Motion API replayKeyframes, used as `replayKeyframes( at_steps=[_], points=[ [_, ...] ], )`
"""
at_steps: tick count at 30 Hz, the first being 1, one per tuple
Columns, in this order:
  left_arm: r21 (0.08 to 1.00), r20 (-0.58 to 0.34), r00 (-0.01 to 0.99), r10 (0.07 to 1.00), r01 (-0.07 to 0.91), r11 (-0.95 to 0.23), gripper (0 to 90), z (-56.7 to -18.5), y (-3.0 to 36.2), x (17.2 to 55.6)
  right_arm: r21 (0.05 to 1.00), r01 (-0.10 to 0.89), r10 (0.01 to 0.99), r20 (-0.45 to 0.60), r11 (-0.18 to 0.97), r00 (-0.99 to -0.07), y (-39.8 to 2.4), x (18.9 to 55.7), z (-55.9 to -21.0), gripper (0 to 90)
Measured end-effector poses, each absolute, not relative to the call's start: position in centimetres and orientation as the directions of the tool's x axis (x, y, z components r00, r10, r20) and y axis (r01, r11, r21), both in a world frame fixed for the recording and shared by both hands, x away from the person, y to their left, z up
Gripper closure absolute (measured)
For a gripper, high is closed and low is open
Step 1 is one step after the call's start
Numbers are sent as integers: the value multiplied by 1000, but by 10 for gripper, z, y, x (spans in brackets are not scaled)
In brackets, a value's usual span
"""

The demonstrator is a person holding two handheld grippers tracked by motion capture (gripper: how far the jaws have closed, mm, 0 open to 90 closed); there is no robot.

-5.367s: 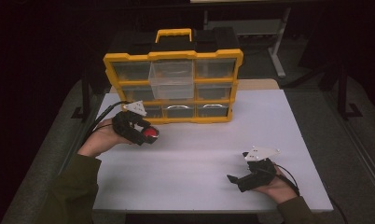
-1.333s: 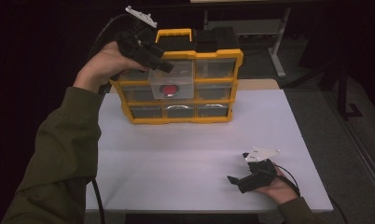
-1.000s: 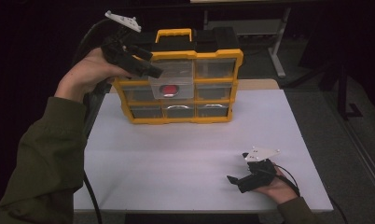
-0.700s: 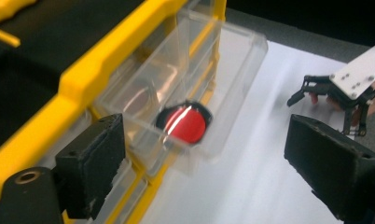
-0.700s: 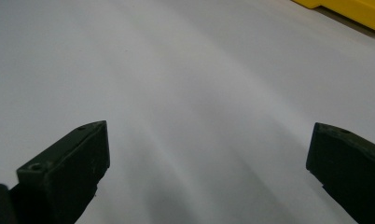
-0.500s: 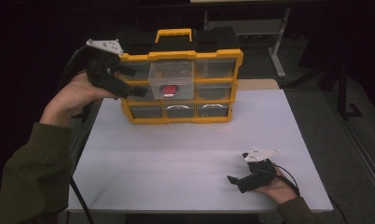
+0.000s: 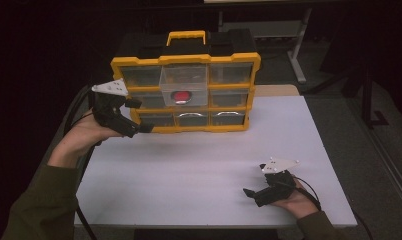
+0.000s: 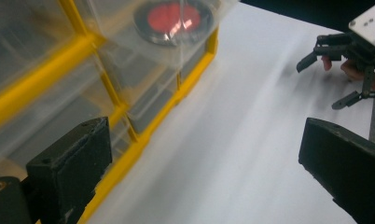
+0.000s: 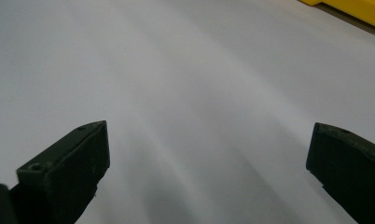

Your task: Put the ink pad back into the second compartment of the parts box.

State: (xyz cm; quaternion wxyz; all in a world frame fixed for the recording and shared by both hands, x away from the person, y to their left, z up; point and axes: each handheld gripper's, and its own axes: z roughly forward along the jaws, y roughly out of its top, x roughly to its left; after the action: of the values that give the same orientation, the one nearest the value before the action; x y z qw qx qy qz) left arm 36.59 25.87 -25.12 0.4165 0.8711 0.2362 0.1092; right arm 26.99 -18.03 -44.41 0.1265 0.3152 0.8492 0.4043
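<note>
1. We see the red disc [image 7: 180,96] lying in the pulled-out clear drawer [image 7: 184,85] of the yellow organizer [image 7: 186,92] on the desk [image 7: 204,170].
2. Our left claw [image 7: 139,116], jaws just opening, hangs empty beside the organizer.
3. Our right claw [image 7: 250,193] rests spread on the desk.
4. Next, we judge, push the drawer shut.

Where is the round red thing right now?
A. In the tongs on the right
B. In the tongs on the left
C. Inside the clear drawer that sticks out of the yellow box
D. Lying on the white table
C. The round red thing sits inside the clear drawer that sticks out of the yellow box, and the left tongs beside the box are open with nothing between them.
</note>
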Motion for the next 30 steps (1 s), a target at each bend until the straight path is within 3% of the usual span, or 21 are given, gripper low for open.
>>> replayKeyframes(
  at_steps=[30],
  points=[
    [805,-34,863,505,324,-498,0,-372,252,318,766,431,635,38,478,-771,-180,269,-444,0]
  ],
)
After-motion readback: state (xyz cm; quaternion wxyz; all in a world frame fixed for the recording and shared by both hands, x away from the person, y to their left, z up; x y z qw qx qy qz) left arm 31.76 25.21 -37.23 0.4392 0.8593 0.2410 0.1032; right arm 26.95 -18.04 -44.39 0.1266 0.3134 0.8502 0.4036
